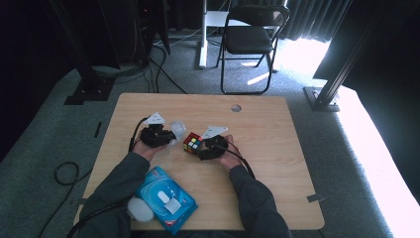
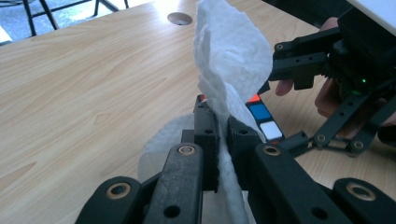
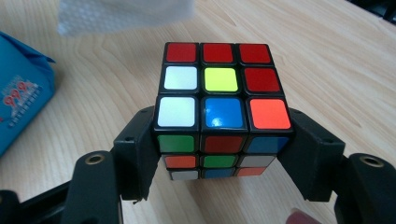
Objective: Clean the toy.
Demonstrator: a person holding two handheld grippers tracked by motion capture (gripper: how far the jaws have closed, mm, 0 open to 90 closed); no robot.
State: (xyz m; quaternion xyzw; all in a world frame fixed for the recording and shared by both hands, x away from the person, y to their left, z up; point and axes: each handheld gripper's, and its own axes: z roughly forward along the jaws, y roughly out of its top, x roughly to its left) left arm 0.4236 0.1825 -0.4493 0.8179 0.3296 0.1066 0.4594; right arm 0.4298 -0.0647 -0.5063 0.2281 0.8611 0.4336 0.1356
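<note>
Left claw [image 2: 219,135] pinches white crumpled wet wipe [image 2: 231,51], right claw [image 3: 224,154] clamps scrambled multicolour plastic puzzle cube [image 3: 217,107] — hard wiping could twist cube loose onto wooden counter [image 1: 267,129].

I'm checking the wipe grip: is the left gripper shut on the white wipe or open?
Shut. The left gripper has its jaws pressed together on the white wipe, which stands up crumpled above them.

Light wooden table [image 1: 277,124] with a round hole [image 1: 236,108] near its far edge, bearing a blue wipes pack [image 1: 166,198] at its near-left.
</note>
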